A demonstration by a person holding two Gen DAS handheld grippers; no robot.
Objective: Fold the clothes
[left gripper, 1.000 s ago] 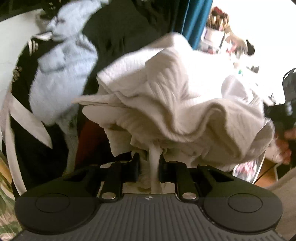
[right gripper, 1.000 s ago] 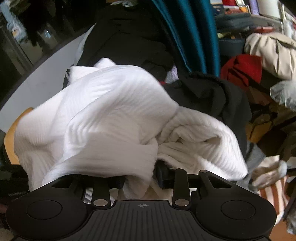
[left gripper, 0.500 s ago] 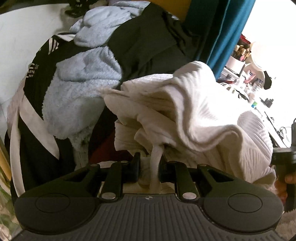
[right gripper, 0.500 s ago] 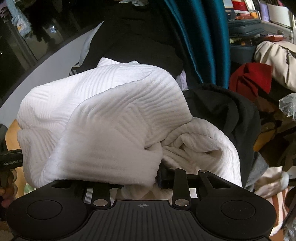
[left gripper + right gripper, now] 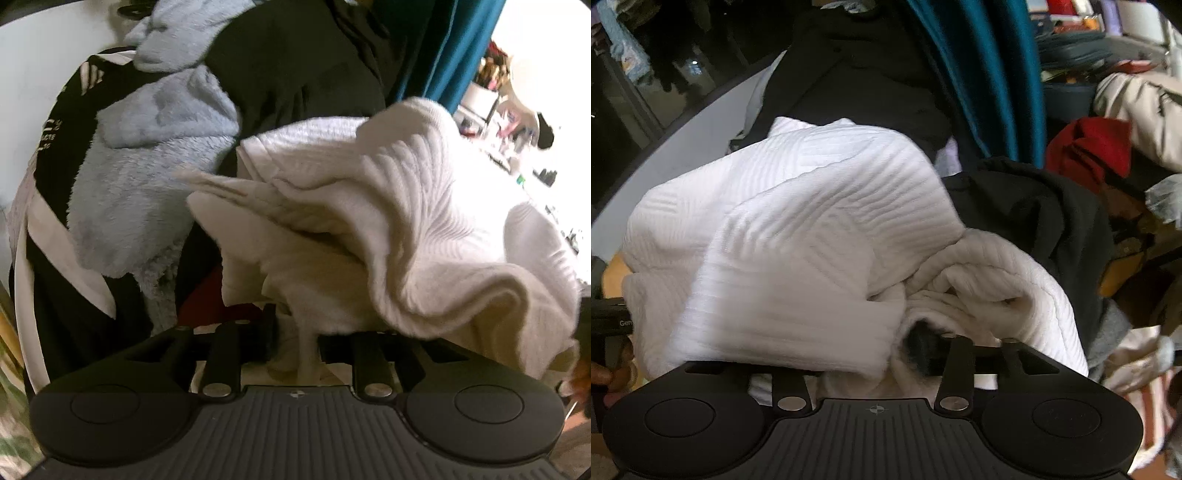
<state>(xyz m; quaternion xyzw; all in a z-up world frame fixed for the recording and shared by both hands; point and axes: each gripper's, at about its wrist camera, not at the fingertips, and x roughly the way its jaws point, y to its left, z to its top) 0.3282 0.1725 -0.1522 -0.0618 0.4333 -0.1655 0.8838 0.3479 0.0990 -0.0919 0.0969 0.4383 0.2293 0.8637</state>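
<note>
A white ribbed knit garment [image 5: 388,221] hangs bunched between both grippers, above a pile of clothes. My left gripper [image 5: 295,332] is shut on a pinched fold of it, the fabric pressed between the two fingers. In the right wrist view the same white garment [image 5: 798,243] drapes over my right gripper [image 5: 886,350] and hides the fingertips. Fabric fills the gap between the fingers there, so it is held.
Under the garment lie a light blue fleece [image 5: 147,177], a black jacket with white stripes [image 5: 55,221] and black clothes [image 5: 1034,221]. A teal curtain [image 5: 982,74] hangs behind. A red garment [image 5: 1089,147] and beige clothes [image 5: 1137,110] lie at the right. A cluttered table [image 5: 517,147] stands far right.
The white garment has shifted and spread a little wider between the grippers, and both views sit slightly closer to the clothes pile. Both grips are unchanged.
</note>
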